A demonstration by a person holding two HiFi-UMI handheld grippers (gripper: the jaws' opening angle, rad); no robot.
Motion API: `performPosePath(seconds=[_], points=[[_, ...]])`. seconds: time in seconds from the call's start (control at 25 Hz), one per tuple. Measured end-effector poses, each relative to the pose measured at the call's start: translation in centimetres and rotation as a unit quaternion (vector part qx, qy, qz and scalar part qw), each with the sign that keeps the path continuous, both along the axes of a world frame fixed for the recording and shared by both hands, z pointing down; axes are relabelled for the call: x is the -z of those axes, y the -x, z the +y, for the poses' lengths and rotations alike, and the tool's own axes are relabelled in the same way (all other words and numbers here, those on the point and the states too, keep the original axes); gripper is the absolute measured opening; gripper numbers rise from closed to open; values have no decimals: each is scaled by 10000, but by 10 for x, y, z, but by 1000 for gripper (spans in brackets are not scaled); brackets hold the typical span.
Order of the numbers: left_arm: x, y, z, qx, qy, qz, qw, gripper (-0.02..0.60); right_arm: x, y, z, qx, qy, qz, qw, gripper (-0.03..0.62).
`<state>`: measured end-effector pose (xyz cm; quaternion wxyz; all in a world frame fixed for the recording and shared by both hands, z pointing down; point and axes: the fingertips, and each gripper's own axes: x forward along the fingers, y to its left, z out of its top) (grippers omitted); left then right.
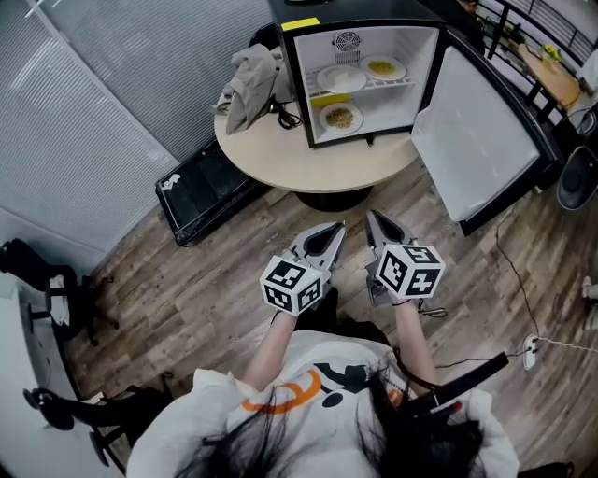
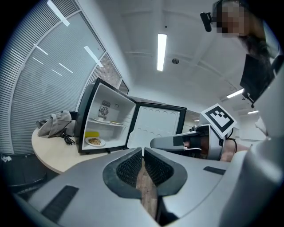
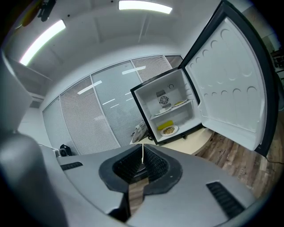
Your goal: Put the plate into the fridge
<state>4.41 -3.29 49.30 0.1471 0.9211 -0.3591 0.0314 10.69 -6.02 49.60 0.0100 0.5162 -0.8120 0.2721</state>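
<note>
The person's white top [image 1: 308, 392], printed in orange and black, fills the bottom of the head view, and both forearms reach forward over the wooden floor [image 1: 215, 289]. The left gripper [image 1: 334, 230] and the right gripper [image 1: 372, 217] are held side by side, near each other but apart, each with its marker cube on the person's side. Both are clenched on nothing. In the left gripper view the ribbed pads [image 2: 131, 168] meet along a thin seam with only floor showing below, and in the right gripper view the pads [image 3: 153, 165] meet the same way. Beyond the gripper tips stands a round, pale counter [image 1: 280, 159], with a black case [image 1: 201, 191] on the floor to the left of its base. On the counter, a heap of grey cloth [image 1: 248, 84] and a black cable [image 1: 285, 117] lie just beside the left wall of a small black fridge [image 1: 374, 11]. The fridge's door [image 1: 481, 131] stands wide open to the right, showing its white lining. Three plates are inside. The lower plate [image 1: 340, 117], holding browned food, rests on the fridge floor in front of a yellow item [image 1: 327, 97]. On the shelf above, a white plate [image 1: 341, 77] sits to the left of a plate of yellow food [image 1: 384, 67]. A round fan grille [image 1: 347, 44] is set in the back wall. Grey blinds [image 1: 93, 93] close off the far left.
</note>
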Motion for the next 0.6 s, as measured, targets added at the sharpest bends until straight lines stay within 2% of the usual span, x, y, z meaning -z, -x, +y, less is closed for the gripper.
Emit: performPosePath(seconds=[0.6], points=[[2, 1, 34, -66, -69, 16, 10000, 12, -1, 3, 36, 97, -61, 91, 9999, 21]])
